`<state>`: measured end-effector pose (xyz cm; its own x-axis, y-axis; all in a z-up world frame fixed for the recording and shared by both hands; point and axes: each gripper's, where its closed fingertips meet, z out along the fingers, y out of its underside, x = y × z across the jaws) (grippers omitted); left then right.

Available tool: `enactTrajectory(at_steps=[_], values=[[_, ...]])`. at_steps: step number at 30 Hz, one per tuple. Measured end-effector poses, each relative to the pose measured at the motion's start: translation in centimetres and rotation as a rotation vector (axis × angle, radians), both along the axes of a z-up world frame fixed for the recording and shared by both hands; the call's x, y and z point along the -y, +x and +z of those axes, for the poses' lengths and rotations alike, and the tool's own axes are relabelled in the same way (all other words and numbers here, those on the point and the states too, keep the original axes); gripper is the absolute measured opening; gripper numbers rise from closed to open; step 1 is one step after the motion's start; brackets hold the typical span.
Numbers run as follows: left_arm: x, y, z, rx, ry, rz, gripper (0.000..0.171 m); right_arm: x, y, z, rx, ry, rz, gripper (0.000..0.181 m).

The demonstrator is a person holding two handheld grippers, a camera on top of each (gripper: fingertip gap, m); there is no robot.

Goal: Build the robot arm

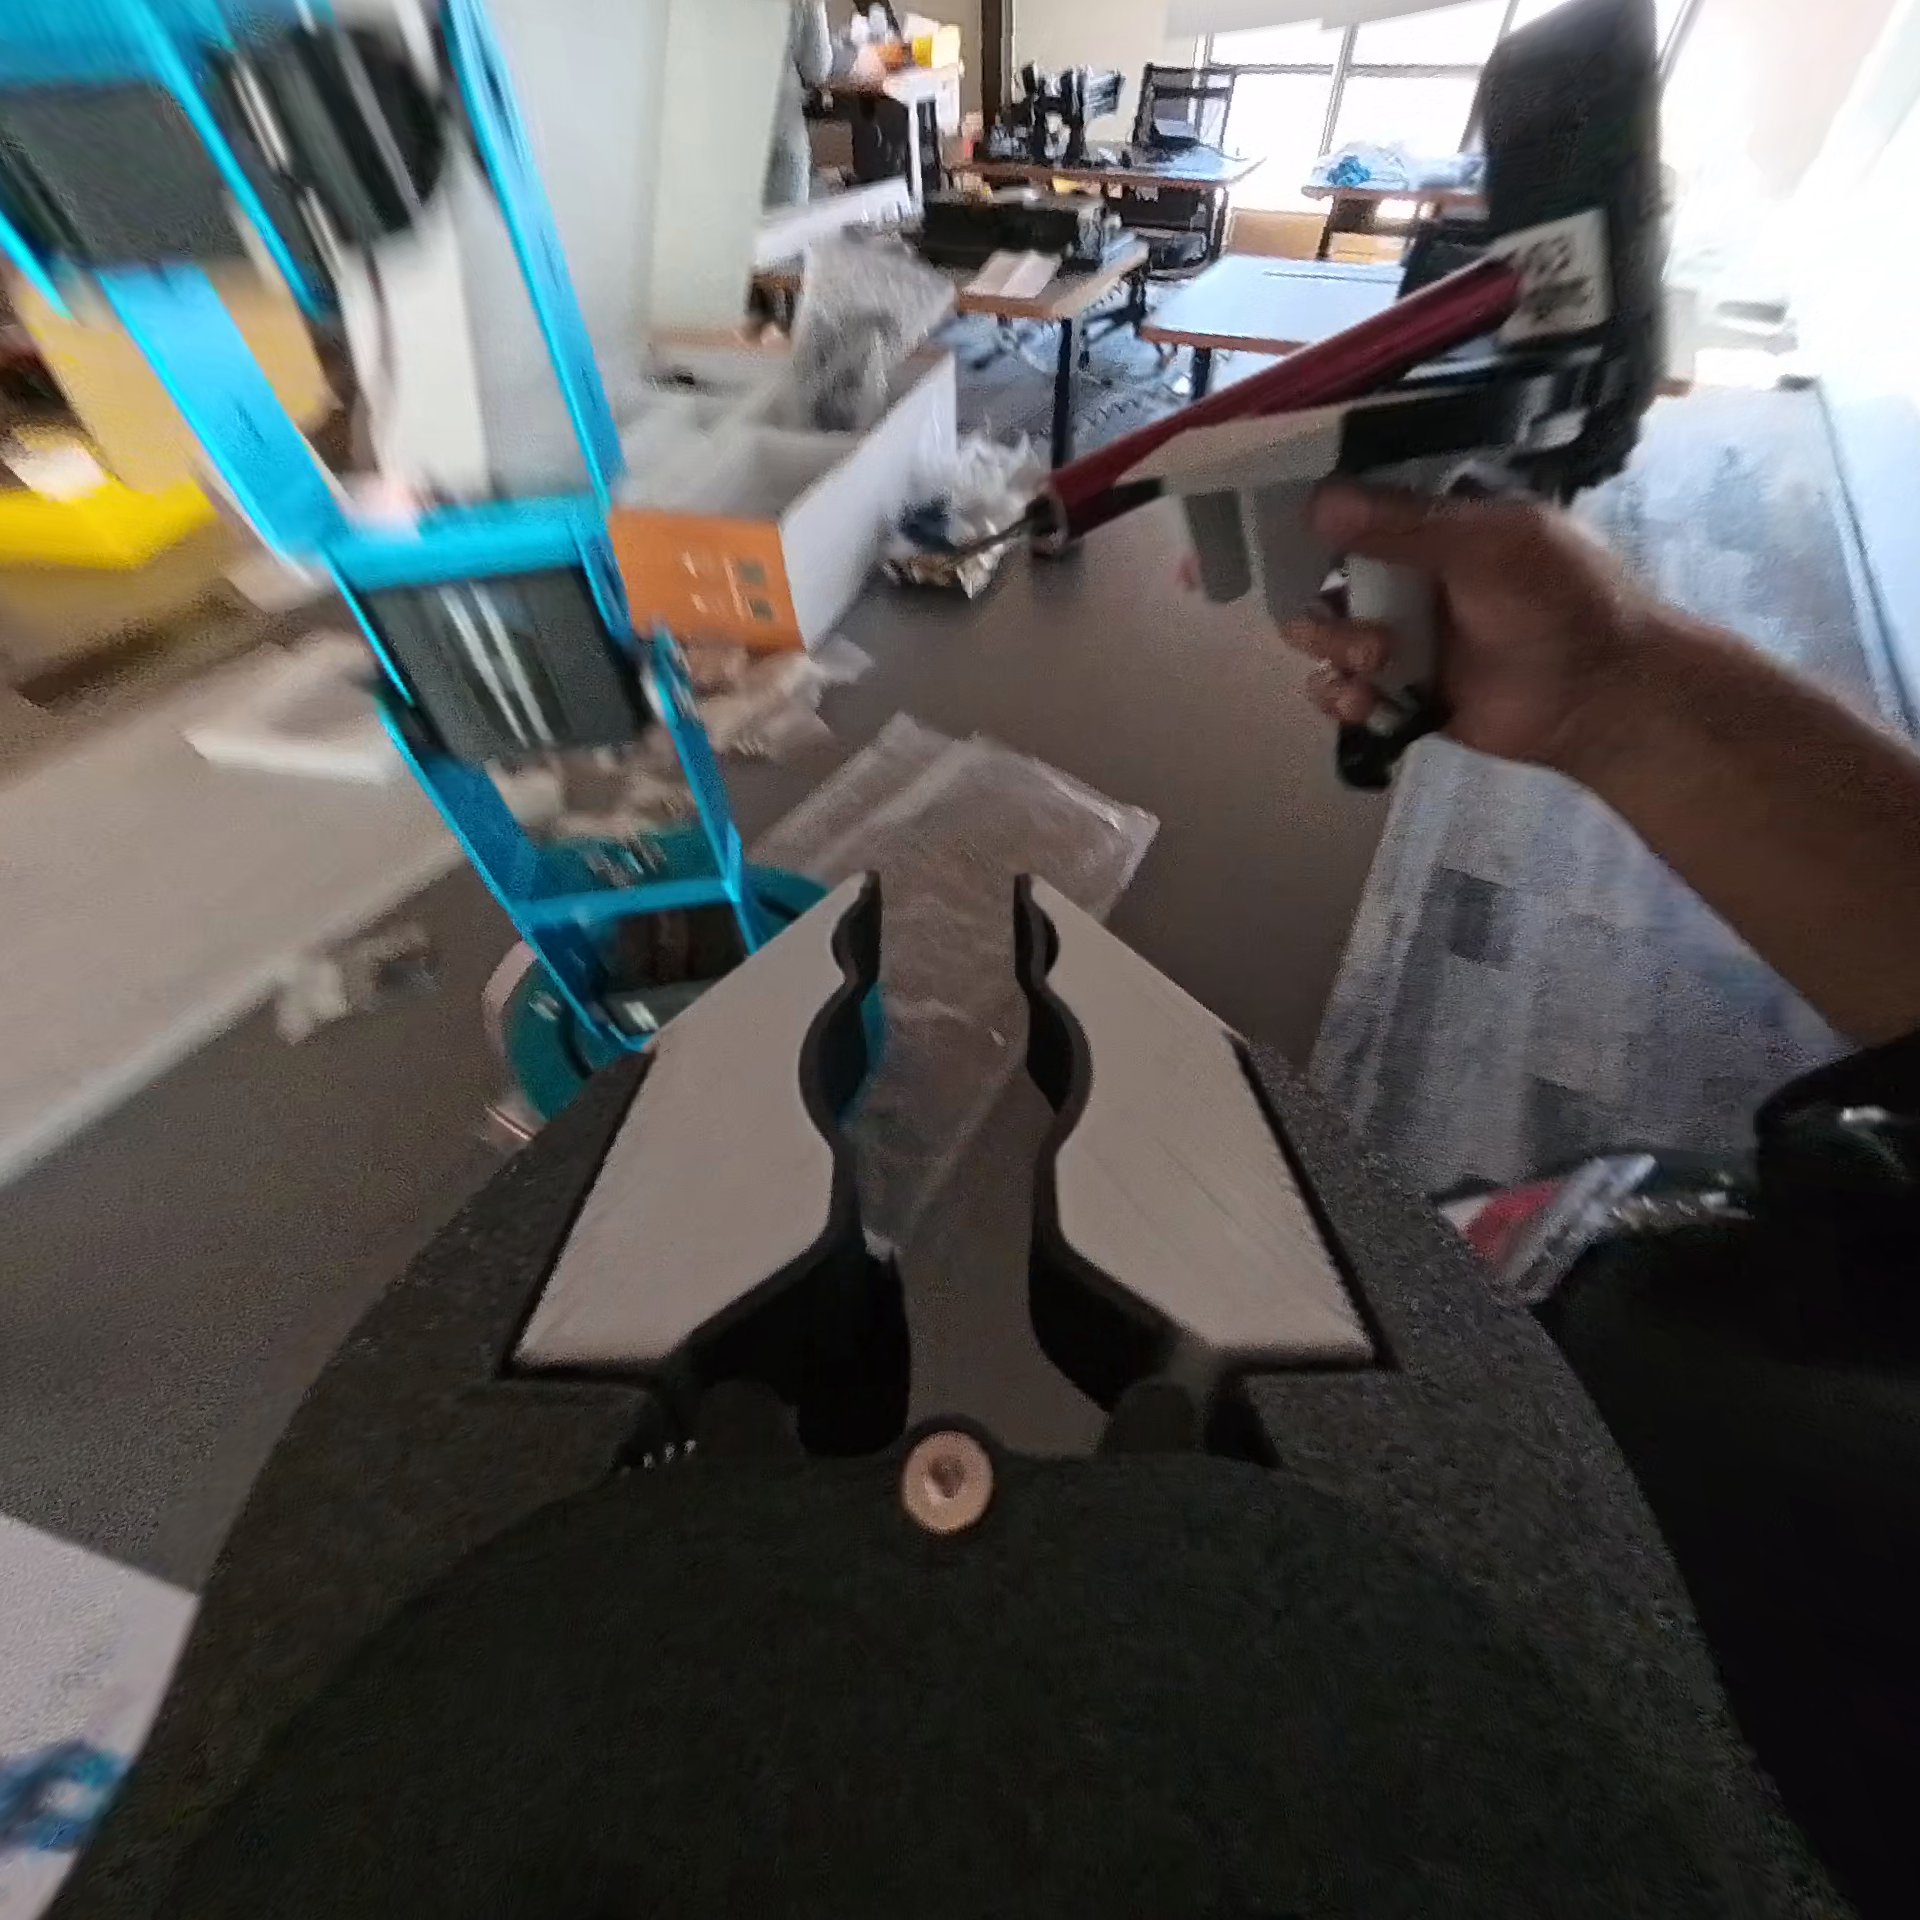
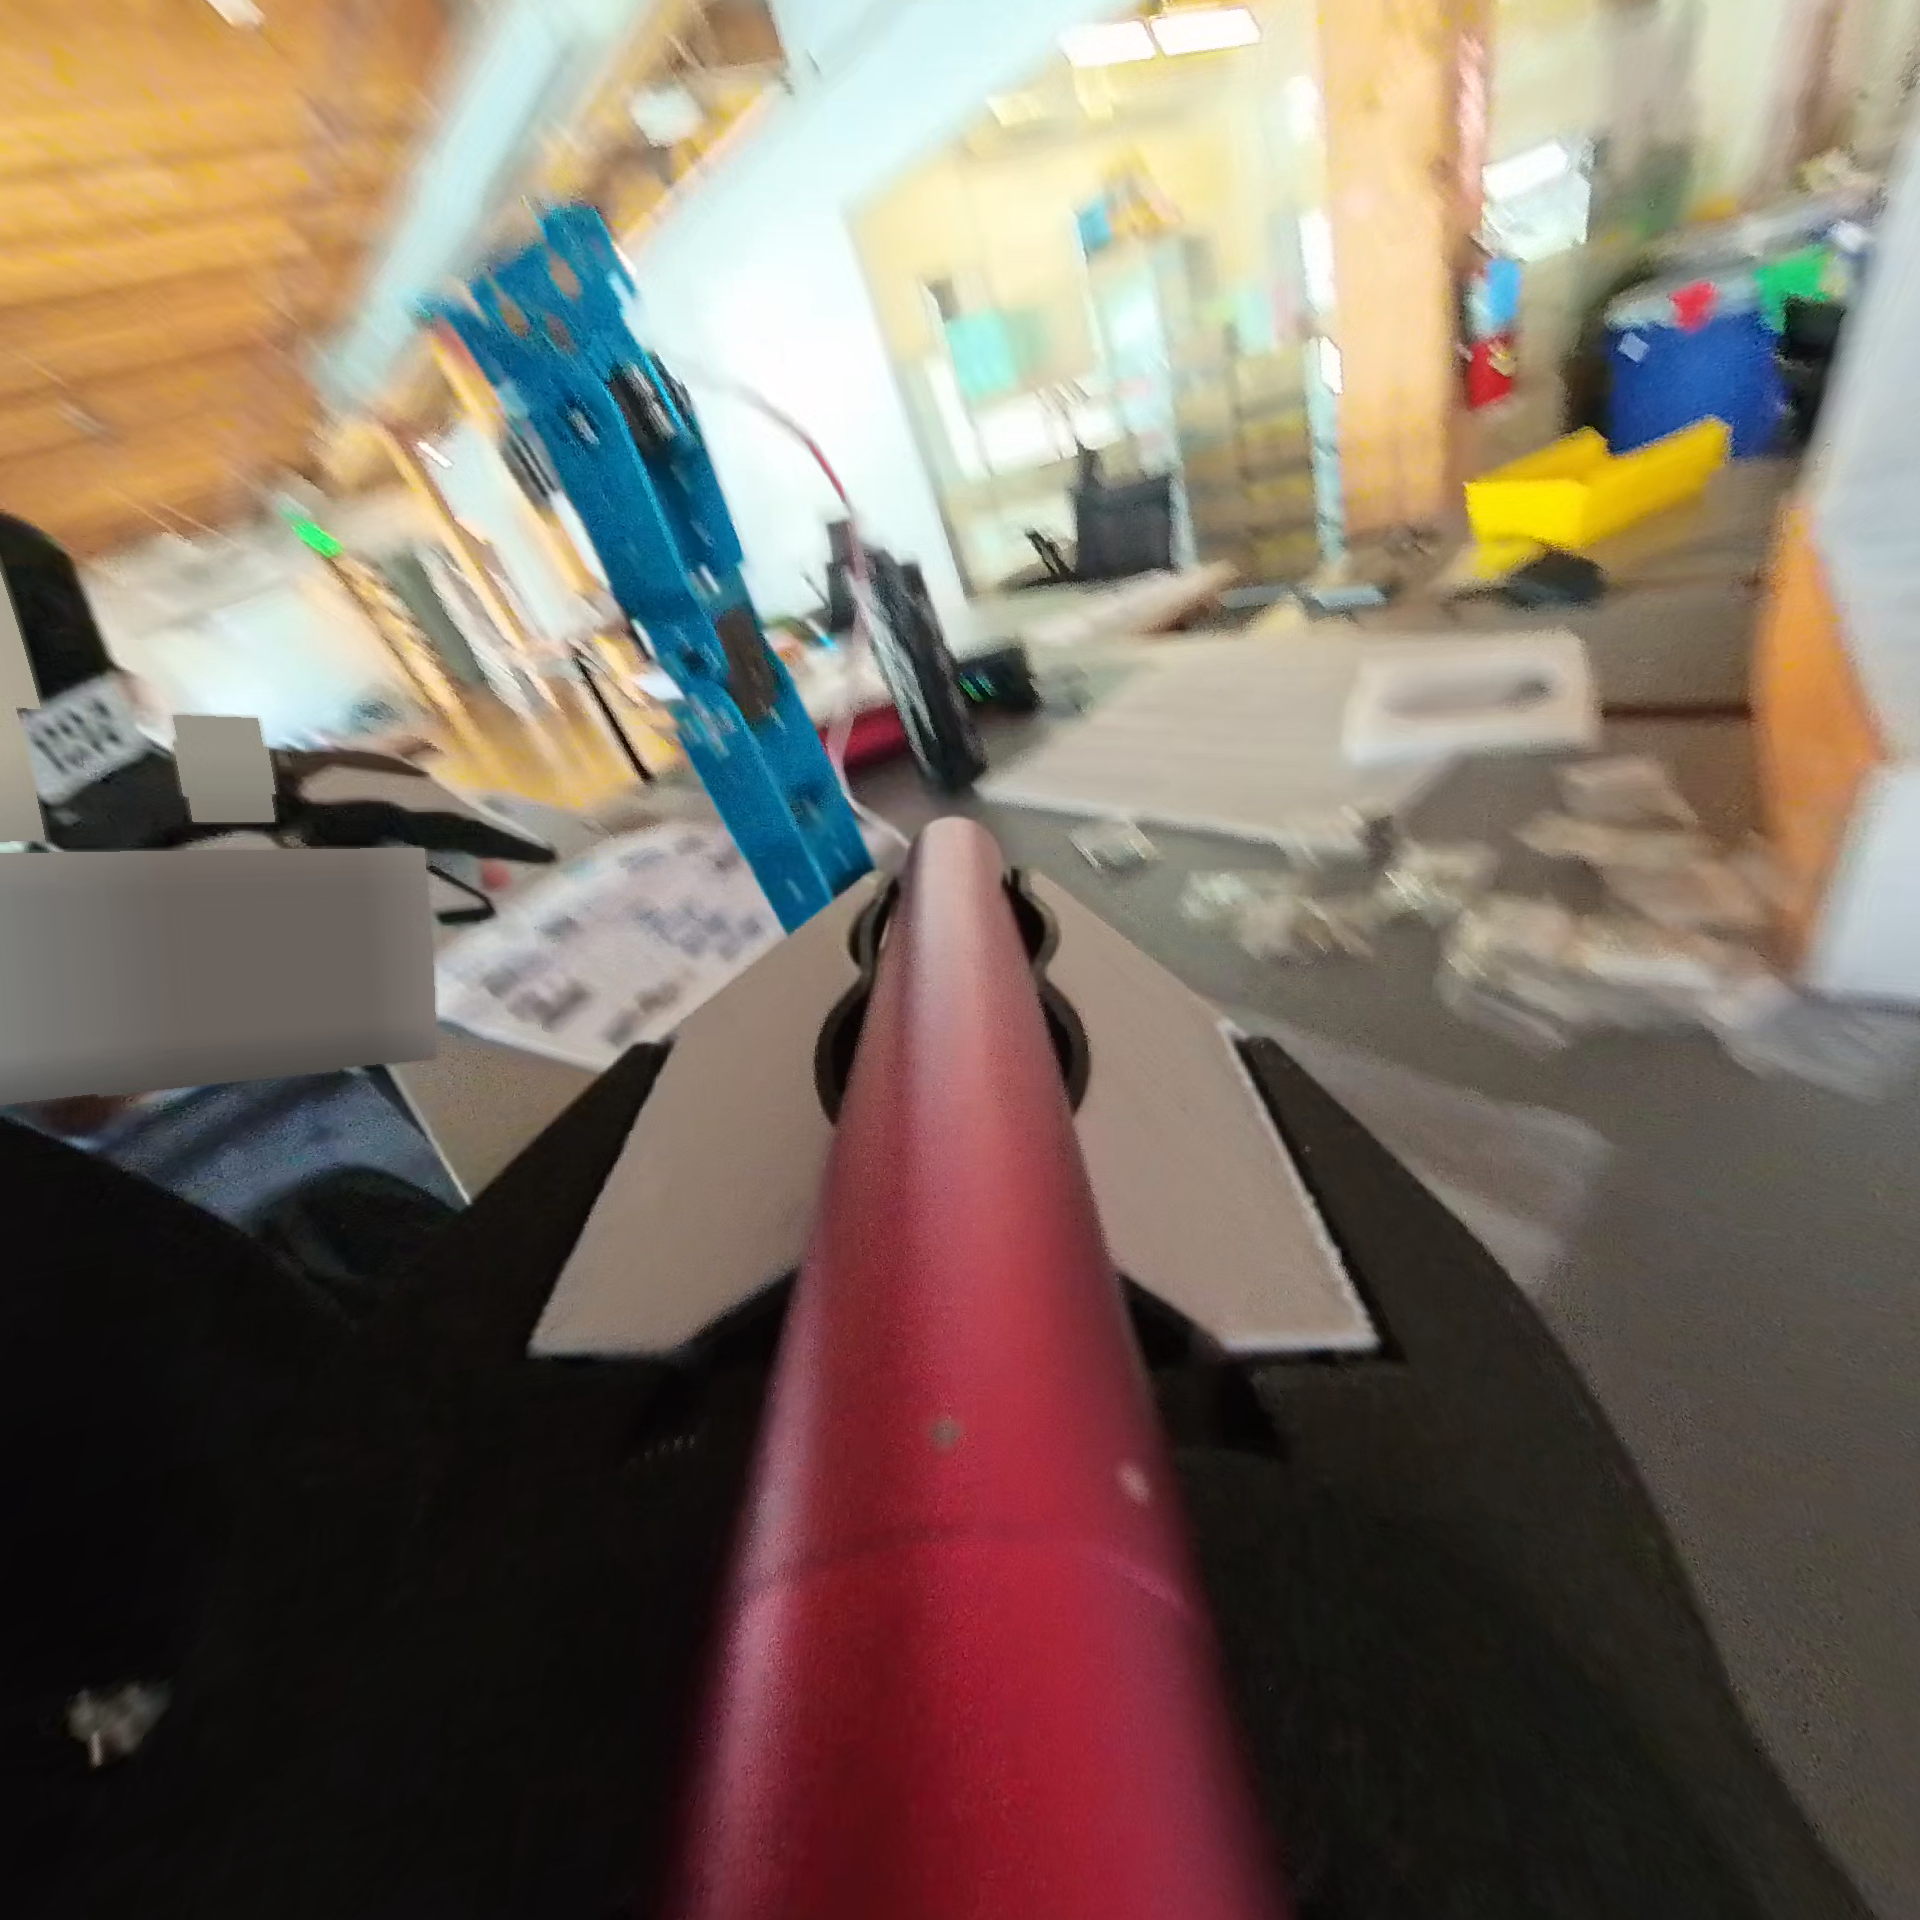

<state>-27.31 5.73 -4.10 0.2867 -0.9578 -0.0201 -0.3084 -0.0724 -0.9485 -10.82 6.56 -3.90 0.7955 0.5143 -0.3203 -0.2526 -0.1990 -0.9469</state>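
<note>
While the left gripper hangs with jaws parted and empty over a clear bag on the dark table, the right gripper is clamped on a red tool whose long axis runs straight out along its fingers. The blue frame stands tilted just left of the left gripper, which is the nearer; the tool's tip points toward it.

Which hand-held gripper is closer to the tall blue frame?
Left. The left hand-held gripper sits right beside the blue frame's base; the right hand-held gripper, clamping a red tool, is farther off.
</note>
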Motion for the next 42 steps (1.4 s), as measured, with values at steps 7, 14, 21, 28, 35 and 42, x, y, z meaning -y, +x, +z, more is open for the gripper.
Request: enactTrajectory(at_steps=[7, 14, 21, 28, 35, 42], values=[[0.0, 0.1, -9.5, -0.063, -0.259, 0.053, 0.025, 4.5, -2.3, -10.3, 0.326, -0.257, 0.004, 0.022], [-0.4, 2.6, -11.6, -0.238, -0.183, 0.076, 0.025, 2.9, -5.5, -12.0, 0.416, -0.229, -0.116, 0.022], [1.4, 4.0, -12.0, -0.217, -0.296, -0.015, 0.023, 0.6, 1.3, -12.5, 0.477, -0.248, -0.392, 0.022], [0.8, 4.3, -12.3, -0.228, -0.290, 0.027, 0.023, 0.6, -2.2, -13.2, 0.336, -0.318, -0.071, 0.022], [0.2, 3.9, -14.5, -0.330, -0.269, 0.073, 0.022, 3.2, -6.8, -13.2, 0.325, -0.290, 0.085, 0.021], [0.9, 5.3, -13.6, -0.308, -0.209, -0.015, 0.023, 3.0, -6.2, -12.6, 0.311, -0.264, 0.067, 0.021]])
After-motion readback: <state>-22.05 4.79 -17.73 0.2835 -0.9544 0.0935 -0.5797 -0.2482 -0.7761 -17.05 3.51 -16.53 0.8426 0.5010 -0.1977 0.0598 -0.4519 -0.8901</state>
